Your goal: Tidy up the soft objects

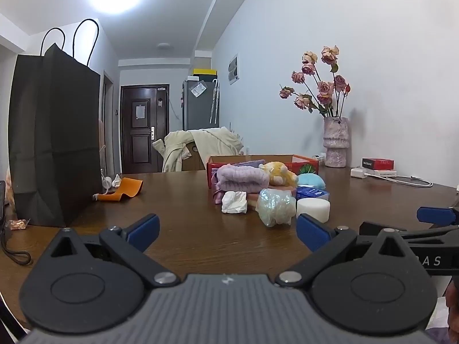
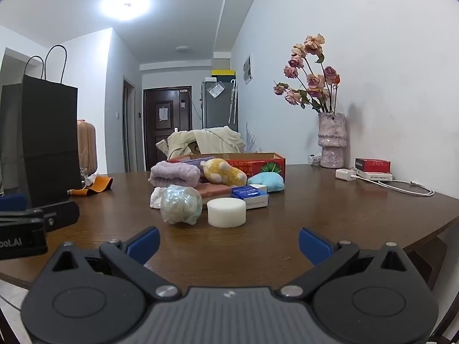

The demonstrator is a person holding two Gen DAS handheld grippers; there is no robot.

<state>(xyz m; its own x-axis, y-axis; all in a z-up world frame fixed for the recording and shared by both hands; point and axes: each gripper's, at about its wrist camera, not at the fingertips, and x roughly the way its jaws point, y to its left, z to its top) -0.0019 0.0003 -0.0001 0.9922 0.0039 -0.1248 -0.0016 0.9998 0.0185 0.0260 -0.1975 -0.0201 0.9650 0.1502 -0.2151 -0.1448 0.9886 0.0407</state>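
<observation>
Right wrist view: you haven't started yet, both grippers' fingers wide and empty. Next, reach the right gripper for the white foam puck and carry it to the red box.

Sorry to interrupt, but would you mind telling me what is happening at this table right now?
A person holds two grippers over the wooden table, set to organize soft objects. The left gripper and right gripper are both open and empty, aimed at the pile. Nothing is being handled yet: the white foam cylinder, shiny wrapped bundle, purple towel and yellow plush toy lie in front of the red cardboard box.
</observation>
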